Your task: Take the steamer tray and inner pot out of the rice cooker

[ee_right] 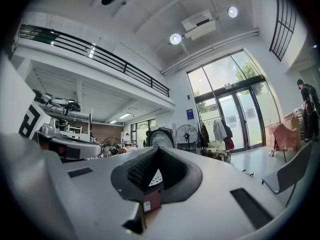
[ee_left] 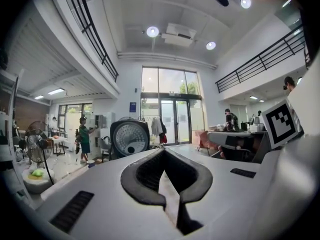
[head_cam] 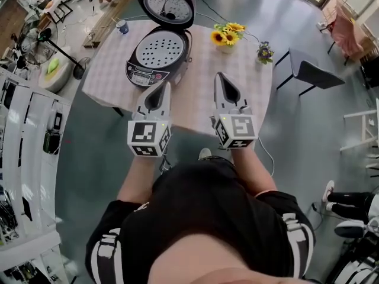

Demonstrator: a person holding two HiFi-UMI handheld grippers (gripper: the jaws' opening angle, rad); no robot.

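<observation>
Left claw (head_cam: 165, 87): jaws together, empty, held level over near edge of worktop (head_cam: 195, 108). Rice cooker (head_cam: 157, 57) just ahead of it, lid up. Steamer tray (head_cam: 161, 47) sits in its top; inner pot hidden beneath. Right claw (head_cam: 219, 77): shut, empty, cooker ahead-left. Risk: closed jaws would ram the rim. Sunflower vase (head_cam: 225, 37), ahead of right claw, could topple.

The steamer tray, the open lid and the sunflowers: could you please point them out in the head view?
steamer tray (head_cam: 159, 48), head view, centre of its perforated face.
open lid (head_cam: 168, 5), head view, middle of its inner plate.
sunflowers (head_cam: 228, 37), head view, a yellow bloom.
</observation>
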